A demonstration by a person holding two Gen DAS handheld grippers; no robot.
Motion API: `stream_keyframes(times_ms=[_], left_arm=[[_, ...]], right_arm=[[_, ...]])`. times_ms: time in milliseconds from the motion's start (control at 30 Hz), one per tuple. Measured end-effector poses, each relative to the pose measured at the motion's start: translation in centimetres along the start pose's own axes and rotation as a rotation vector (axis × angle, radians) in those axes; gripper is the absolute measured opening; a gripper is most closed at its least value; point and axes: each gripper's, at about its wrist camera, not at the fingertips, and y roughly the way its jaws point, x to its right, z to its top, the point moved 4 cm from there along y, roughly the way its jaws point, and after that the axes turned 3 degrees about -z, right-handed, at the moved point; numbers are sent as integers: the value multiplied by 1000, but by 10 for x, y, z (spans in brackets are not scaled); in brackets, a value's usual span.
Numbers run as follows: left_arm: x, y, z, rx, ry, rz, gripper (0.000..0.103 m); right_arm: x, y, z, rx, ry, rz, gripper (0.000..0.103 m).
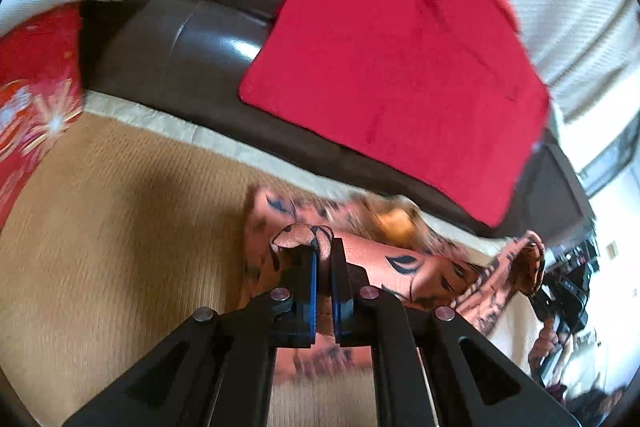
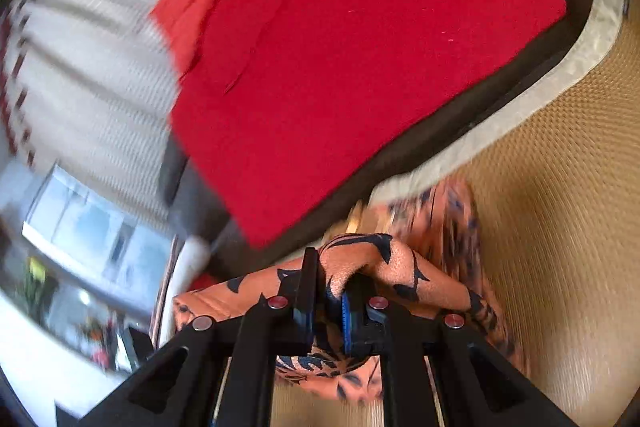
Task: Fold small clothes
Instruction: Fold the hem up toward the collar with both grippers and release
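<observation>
Orange patterned garment point(image 1: 404, 267) stretched crosswise, left hand-held gripper point(image 1: 324, 247) and right hand-held gripper point(image 2: 332, 267) each clamped on it

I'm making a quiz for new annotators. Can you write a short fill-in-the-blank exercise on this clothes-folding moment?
1. Both grippers are shut on the ____ patterned garment.
2. The folded red cloth lies on a dark ____ sofa.
3. The left gripper pinches one part of the garment and the ____ gripper another.
4. The woven mat below the garment is ____ in colour.

Missing words: orange; leather; right; tan
</observation>
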Motion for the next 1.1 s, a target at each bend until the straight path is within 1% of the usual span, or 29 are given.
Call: stream_keyframes(times_ms=[33,67,133,200,267,333,367,400,433,467,500,533,567,600,633,667,700,733,767,833,867,900,933,967,1000,1033,1067,1100], left_arm=[[-6,19,8,-9,-2,15,7],[-13,31,11,-18,-12,23,7],[-30,71,17,-48,-73,13,7],[-40,89,17,-44,-118,0,8],[-50,101,18,-15,-162,-25,10],[-55,98,23,36,-187,-55,18],[-59,93,25,86,-201,-56,23],[-64,83,27,147,-221,-44,39],[-70,70,28,223,-255,-19,57],[-72,62,28,261,-271,-10,62],[-73,47,26,326,-286,12,62],[-69,38,22,352,-278,42,62],[-61,33,17,350,-251,66,62],[-53,31,13,342,-224,73,62],[-38,33,2,319,-185,84,64],[-30,37,-4,296,-164,96,66],[-16,47,-13,247,-127,119,72],[2,64,-24,162,-62,154,73],[12,74,-29,126,-24,168,73],[37,96,-46,73,101,210,73],[42,101,-50,63,134,228,74],[44,109,-53,45,166,261,74],[43,118,-57,30,188,311,74],[40,123,-58,27,197,331,74],[37,130,-61,20,221,371,74],[35,136,-64,3,237,403,74],[31,145,-68,-39,248,453,74],[29,152,-71,-66,256,478,74]], right_arm=[[11,18,10,12,42,3,14],[21,31,16,16,84,4,14],[49,67,21,-12,187,2,18],[74,89,16,-32,256,-45,21],[93,96,11,-14,272,-64,21],[103,92,15,4,289,-80,21],[104,87,21,17,291,-75,21],[103,76,30,63,273,-73,24],[102,66,37,116,247,-86,43],[102,55,41,168,229,-103,63],[103,42,44,229,230,-115,93],[103,33,43,276,239,-115,94],[99,24,43,322,232,-113,94],[91,27,44,281,189,-134,93],[79,32,42,241,133,-144,92],[67,38,38,222,85,-154,90],[53,46,34,196,23,-168,84],[41,57,28,159,-30,-180,78],[27,72,21,111,-83,-187,75],[10,93,8,44,-135,-196,66],[6,102,0,18,-158,-222,66],[6,107,-6,6,-173,-261,66],[10,113,-11,-5,-182,-301,66],[13,116,-12,-10,-189,-337,66],[19,118,-13,-14,-197,-384,66],[24,120,-12,-19,-202,-411,64],[32,125,-13,-45,-208,-445,64],[39,130,-16,-79,-207,-459,64]])
